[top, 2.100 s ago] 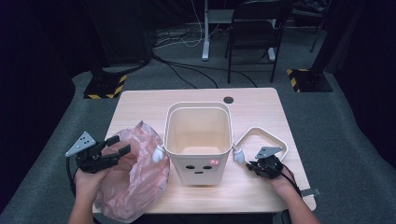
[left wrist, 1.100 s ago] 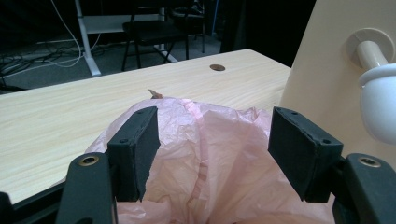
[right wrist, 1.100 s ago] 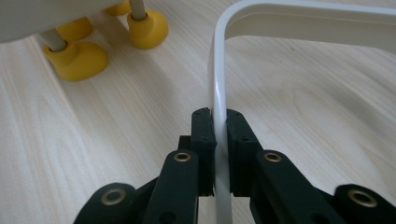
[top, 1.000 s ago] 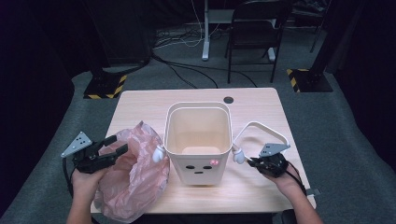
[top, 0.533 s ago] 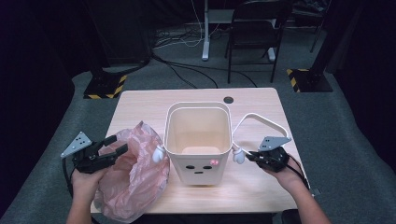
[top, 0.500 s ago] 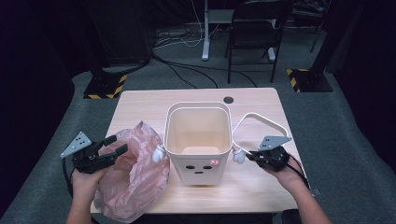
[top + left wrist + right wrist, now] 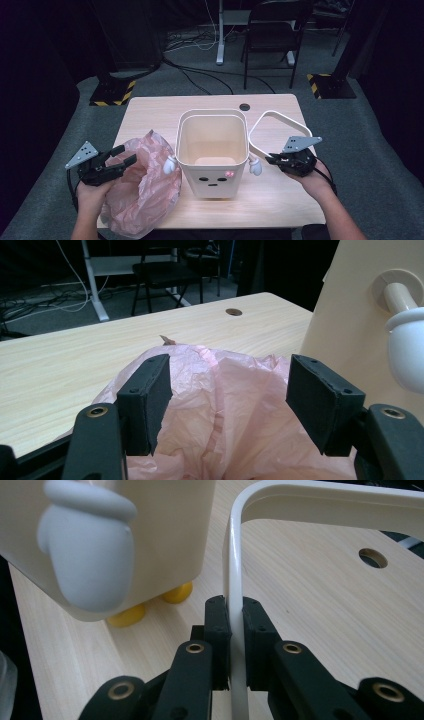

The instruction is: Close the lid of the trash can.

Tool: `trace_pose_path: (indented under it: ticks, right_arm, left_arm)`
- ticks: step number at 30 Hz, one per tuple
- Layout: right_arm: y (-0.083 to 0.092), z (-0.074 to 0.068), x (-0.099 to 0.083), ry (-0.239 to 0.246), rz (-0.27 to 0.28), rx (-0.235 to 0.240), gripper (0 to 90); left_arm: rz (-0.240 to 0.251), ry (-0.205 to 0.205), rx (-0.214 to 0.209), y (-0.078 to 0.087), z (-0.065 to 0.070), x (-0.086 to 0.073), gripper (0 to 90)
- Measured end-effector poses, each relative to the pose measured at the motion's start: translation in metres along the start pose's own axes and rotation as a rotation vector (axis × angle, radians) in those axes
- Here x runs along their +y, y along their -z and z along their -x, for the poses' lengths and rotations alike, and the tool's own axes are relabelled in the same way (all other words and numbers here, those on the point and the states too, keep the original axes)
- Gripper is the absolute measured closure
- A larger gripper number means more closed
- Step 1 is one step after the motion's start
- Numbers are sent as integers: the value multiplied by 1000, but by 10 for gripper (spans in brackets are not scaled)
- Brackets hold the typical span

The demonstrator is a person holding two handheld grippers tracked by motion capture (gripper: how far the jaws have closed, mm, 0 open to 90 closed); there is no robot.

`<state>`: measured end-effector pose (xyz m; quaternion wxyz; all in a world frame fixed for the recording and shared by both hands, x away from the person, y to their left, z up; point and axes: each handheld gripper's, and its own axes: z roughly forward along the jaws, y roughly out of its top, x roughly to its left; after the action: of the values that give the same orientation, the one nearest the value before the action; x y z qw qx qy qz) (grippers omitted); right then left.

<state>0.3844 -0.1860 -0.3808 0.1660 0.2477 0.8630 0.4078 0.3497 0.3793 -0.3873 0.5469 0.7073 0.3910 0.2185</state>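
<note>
A cream bin [image 7: 212, 145] with a drawn face and small white arms stands mid-table. My right gripper [image 7: 268, 159] is shut on a white ring frame [image 7: 276, 113] to the bin's right and holds it tilted off the table. In the right gripper view the pads [image 7: 218, 630] pinch the frame's thin bar [image 7: 234, 570], beside the bin's arm knob [image 7: 87, 555] and yellow feet [image 7: 125, 615]. A crumpled pink plastic bag [image 7: 145, 185] lies left of the bin. My left gripper [image 7: 122, 154] hovers open over the bag [image 7: 235, 405], with nothing pressed between its pads [image 7: 150, 395].
The wooden table [image 7: 150, 110] has a cable hole [image 7: 244, 106] at its far edge. Behind it, on the grey floor, stand a black chair [image 7: 272, 30], a desk leg [image 7: 220, 35] and cables. The bin wall [image 7: 360, 315] stands close to the right of my left gripper.
My right gripper has risen with the white ring frame, lifting its near side off the table beside the bin. The left gripper and the pink bag have stayed put.
</note>
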Motion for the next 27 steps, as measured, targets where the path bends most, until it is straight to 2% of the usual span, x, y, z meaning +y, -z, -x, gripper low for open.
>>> trace_pose_path:
  ticks: [11,27]
  right_arm:
    - [17,1,19,18,43,0,831]
    - [32,1,41,29,87,-1,831]
  left_arm:
    - [0,-1,-1,0,0,0,342]
    - [-1,-3,-2,0,0,0,342]
